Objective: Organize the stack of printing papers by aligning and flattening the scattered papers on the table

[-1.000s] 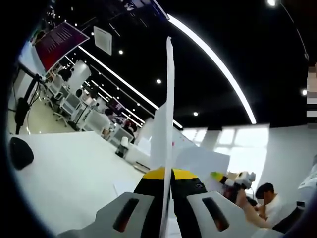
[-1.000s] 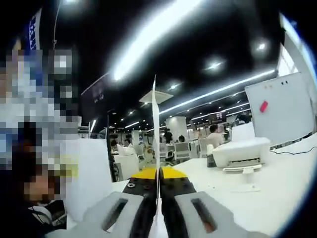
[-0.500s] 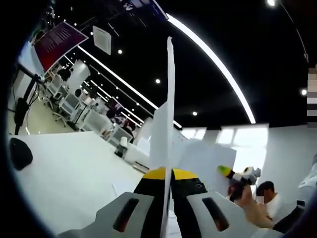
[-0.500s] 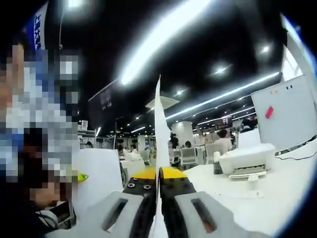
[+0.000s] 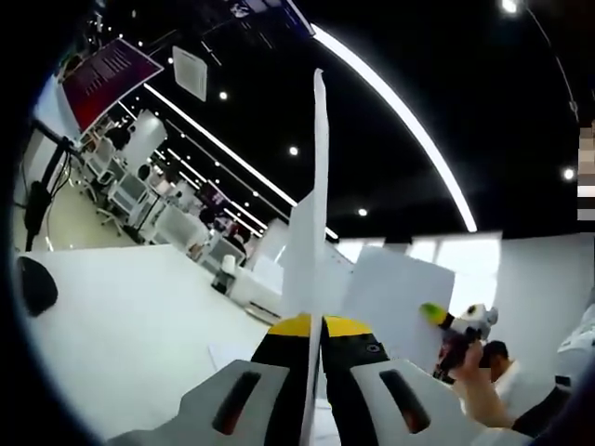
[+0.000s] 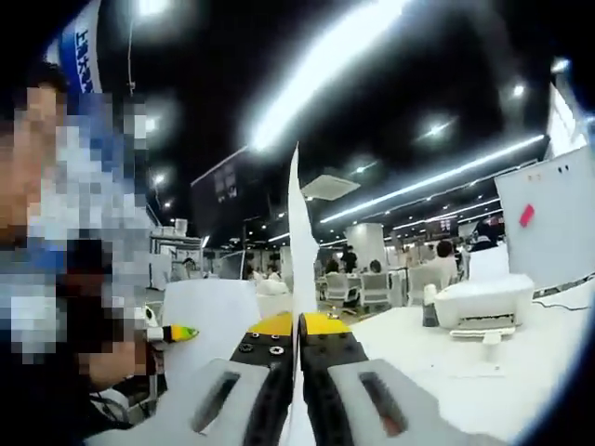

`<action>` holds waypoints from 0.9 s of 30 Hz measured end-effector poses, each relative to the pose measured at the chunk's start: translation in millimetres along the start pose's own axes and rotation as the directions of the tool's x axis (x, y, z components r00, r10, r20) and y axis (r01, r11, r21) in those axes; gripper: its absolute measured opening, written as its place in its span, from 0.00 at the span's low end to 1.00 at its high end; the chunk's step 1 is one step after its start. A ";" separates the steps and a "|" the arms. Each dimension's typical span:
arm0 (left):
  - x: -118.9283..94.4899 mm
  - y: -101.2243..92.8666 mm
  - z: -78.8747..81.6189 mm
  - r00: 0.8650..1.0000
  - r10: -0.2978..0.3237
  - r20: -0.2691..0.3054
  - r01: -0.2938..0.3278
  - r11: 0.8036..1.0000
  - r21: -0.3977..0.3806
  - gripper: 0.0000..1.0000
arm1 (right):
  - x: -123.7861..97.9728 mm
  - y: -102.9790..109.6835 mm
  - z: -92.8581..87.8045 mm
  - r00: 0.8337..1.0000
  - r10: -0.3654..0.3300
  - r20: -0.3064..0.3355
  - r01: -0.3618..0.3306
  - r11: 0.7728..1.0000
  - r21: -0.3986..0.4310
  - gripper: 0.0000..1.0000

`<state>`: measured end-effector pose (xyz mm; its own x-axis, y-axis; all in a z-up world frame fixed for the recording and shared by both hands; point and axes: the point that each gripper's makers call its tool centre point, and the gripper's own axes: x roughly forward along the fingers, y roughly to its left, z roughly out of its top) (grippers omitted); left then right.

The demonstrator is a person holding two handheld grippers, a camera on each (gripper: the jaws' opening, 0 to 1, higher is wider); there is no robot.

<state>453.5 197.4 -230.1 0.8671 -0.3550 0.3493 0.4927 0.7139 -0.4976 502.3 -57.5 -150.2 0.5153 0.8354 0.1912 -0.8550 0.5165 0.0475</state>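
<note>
Left gripper (image 5: 318,327): clamping thin white paper (image 5: 318,195) edge-on, right gripper (image 5: 457,327) showing beyond. Right gripper (image 6: 297,327): pinching paper (image 6: 299,242); boxy white printer (image 6: 485,299) sitting on table (image 6: 483,367).

Dark ceiling (image 5: 390,139), light strips (image 5: 400,111), office desks (image 5: 130,190), whiteboard (image 6: 548,223)

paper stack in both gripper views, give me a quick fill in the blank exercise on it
1. The left hand-held gripper is ____ on the paper stack.
2. The stack's edge points toward the ____, not the white table.
3. On the table in the right gripper view sits a white ____.

Missing words: shut; ceiling; printer
</note>
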 end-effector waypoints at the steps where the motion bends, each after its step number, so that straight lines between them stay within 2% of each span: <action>1: -0.1 -0.4 -0.5 1.000 -0.003 -0.001 0.003 1.000 -0.002 0.06 | 0.5 2.8 -0.7 1.000 0.005 -0.006 -0.005 1.000 -0.012 0.00; 11: 0.1 -3.3 -4.2 1.000 -0.018 -0.017 0.018 1.000 -0.009 0.06 | 1.8 39.5 3.8 0.990 0.135 -0.039 -0.137 0.990 -0.038 0.00; 13: 1.0 -5.7 -7.4 0.999 -0.029 -0.032 0.028 1.000 -0.011 0.06 | 3.1 49.6 0.1 0.982 0.175 -0.070 -0.178 0.983 -0.050 0.00; 16: 1.2 -7.5 -9.7 0.999 -0.034 -0.040 0.034 0.999 -0.007 0.06 | 5.7 57.8 -4.0 0.976 0.195 -0.094 -0.203 0.976 -0.078 0.00; 22: 1.0 -8.5 -10.7 0.998 -0.035 -0.046 0.036 0.999 0.008 0.06 | 5.8 67.3 -6.0 0.965 0.235 -0.112 -0.244 0.966 -0.079 0.00; 27: 1.8 -9.5 -13.4 0.998 -0.041 -0.055 0.042 0.999 0.017 0.06 | 4.3 77.7 -5.1 0.948 0.294 -0.118 -0.303 0.951 -0.061 0.00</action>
<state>451.3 181.9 -235.4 0.8490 -0.4167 0.3250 0.5273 0.7087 -0.4688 438.4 -12.9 -150.8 0.2439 0.9665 0.0800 -0.9656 0.2497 -0.0725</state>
